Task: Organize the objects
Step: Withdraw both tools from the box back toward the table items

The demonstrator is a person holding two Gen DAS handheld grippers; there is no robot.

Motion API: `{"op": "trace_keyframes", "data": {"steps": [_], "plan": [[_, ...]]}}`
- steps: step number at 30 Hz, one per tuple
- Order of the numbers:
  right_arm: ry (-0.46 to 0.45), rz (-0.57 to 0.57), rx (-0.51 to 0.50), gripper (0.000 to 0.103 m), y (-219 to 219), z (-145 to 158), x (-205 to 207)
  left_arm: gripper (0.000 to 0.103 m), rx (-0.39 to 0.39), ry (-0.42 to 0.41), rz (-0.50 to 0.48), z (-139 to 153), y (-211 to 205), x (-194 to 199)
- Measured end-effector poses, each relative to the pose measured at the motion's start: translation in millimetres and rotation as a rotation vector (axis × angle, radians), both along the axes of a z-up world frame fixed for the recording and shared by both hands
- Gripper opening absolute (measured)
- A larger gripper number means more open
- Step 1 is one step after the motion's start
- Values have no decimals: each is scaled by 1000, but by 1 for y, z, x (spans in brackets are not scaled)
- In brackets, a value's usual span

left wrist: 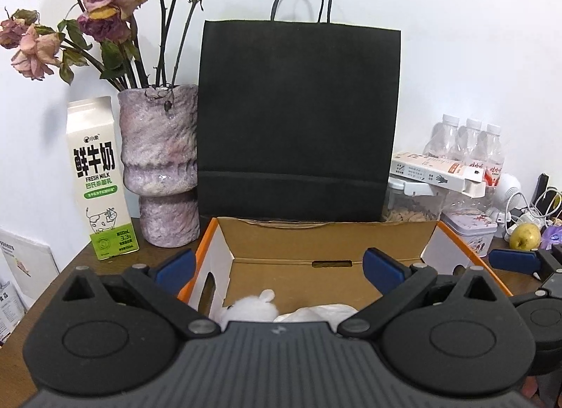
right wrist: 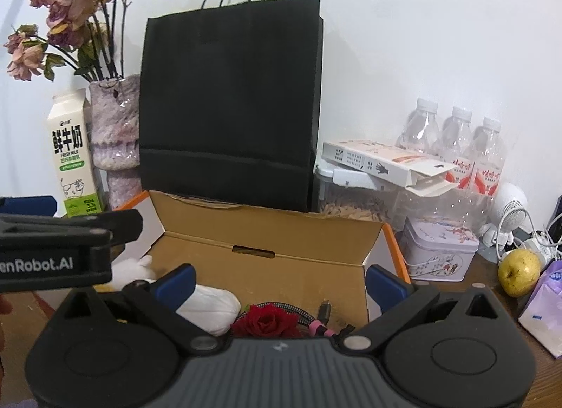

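Carton, open-topped, orange-edged point(right wrist: 267, 232), on the counter point(right wrist: 491, 302) before a black paper bag point(right wrist: 228, 99). Contents: red rose point(right wrist: 267, 320), braided cable point(right wrist: 316, 316), white wrapped bundle point(right wrist: 210, 302), white plush toy point(left wrist: 251, 308). Right hand-held gripper point(right wrist: 279, 281), jaws wide apart and empty, sits directly above rose and cable (nearer than the left). Left hand-held gripper point(left wrist: 279, 269), likewise spread and empty, hangs over the plush; the carton's long axis runs across both.

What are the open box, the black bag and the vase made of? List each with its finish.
Open box: corrugated cardboard by its brown, matt inside.
Black bag: likely matt paper, creased flat, with cord handles.
Vase: probably glazed ceramic, mottled purple with glossy highlights.
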State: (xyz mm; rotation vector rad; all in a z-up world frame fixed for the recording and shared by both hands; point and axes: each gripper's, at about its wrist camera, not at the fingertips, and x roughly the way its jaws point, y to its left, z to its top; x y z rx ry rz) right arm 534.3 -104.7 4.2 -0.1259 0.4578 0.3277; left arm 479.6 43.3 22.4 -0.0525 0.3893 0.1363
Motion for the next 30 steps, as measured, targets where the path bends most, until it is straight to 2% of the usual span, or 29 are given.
{"op": "trace_keyframes", "data": {"steps": [10, 15, 30], "plan": [[-51, 38, -15, 103, -2, 11, -26, 103, 0, -22, -6, 10, 1, -29], [-76, 53, -10, 103, -7, 15, -43, 103, 24, -34, -8, 11, -2, -46], [-98, 71, -12, 103, -23, 18, -94, 103, 26, -30, -8, 10, -6, -96]]}}
